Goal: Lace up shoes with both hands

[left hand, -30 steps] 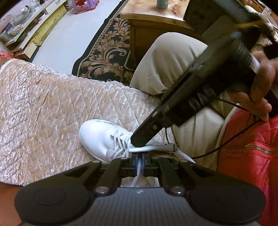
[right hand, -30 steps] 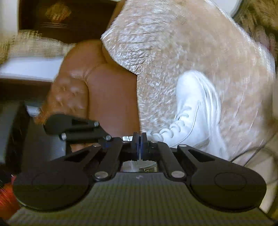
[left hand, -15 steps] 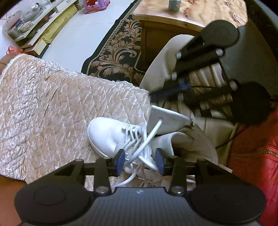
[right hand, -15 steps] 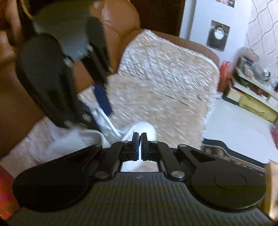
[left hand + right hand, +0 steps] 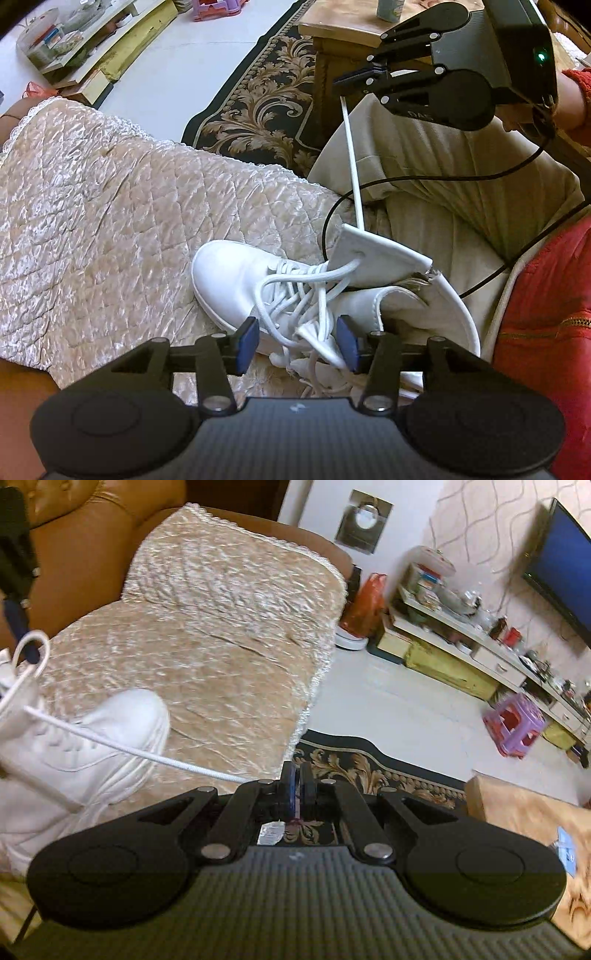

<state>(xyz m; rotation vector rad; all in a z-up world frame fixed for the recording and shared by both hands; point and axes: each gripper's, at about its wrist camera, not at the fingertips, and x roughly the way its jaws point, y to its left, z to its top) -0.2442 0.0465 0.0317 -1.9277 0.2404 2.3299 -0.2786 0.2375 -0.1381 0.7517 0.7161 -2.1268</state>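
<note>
A white high-top shoe (image 5: 229,269) lies on the quilted sofa cover (image 5: 110,206), toe pointing away; it also shows in the right wrist view (image 5: 74,753). My left gripper (image 5: 298,339) is open, its blue pads either side of the loose white laces (image 5: 306,291) above the shoe's tongue. My right gripper (image 5: 356,79) is shut on one white lace end (image 5: 352,162), pulled taut up from the top eyelet flap (image 5: 373,254). In the right wrist view the right gripper (image 5: 295,786) is shut and the taut lace (image 5: 129,749) runs from it to the shoe.
The person's beige trouser legs (image 5: 461,173) and red jacket (image 5: 543,314) lie right of the shoe. A black cable (image 5: 424,181) loops over the lap. A patterned rug (image 5: 266,99), wooden table (image 5: 340,33), purple stool (image 5: 513,723) and TV shelf (image 5: 461,638) stand beyond.
My left gripper opened and let go of the lace. My right gripper, shut on the lace end, swung up and away from the shoe, drawing the lace taut through the top eyelet.
</note>
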